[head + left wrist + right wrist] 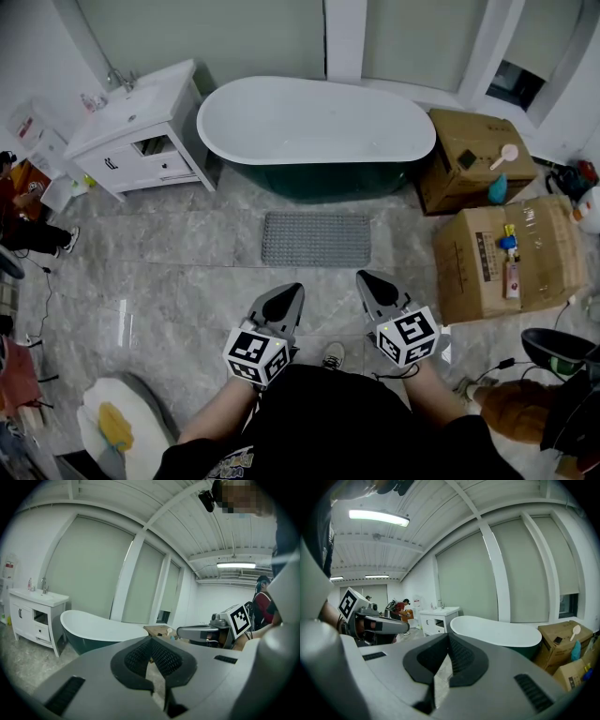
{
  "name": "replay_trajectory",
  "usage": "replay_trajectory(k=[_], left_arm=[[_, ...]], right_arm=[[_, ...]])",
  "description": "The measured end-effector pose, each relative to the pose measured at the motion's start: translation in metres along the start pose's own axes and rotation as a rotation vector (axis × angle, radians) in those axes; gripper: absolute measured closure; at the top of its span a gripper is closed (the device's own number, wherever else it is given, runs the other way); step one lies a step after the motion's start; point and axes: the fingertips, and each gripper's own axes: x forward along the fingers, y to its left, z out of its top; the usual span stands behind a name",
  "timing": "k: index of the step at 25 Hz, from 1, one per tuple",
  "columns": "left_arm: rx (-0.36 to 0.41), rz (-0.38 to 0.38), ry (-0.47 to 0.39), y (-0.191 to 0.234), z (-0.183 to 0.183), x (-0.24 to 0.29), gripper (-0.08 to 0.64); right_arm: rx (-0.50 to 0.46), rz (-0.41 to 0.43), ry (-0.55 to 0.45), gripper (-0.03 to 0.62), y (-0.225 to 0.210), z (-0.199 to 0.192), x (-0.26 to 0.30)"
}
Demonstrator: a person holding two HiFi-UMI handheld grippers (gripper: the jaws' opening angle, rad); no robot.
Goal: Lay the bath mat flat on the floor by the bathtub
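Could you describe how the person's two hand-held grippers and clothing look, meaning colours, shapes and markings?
The left hand-held gripper and the right hand-held gripper are both grey, with tapered, pointed jaws lined by dark ribbed pads. Each carries a white cube with black square markers. The person wears a black top whose sleeves leave the forearms uncovered.

Open floor (178,272) between vanity (141,131), boxes (497,253)

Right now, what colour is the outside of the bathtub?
The bathtub is dark green outside, white inside; clearest in the head view.
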Motion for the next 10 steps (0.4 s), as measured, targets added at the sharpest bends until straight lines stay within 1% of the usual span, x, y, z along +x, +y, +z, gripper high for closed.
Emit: replay_trajectory(k=[10], left_arm=[[0.006,-0.003,0.006,-0.012,-0.002,0.005,0.543]], right_arm=[[-0.007,0.006,-0.004,0.577,-0.007,-0.001,-0.008]])
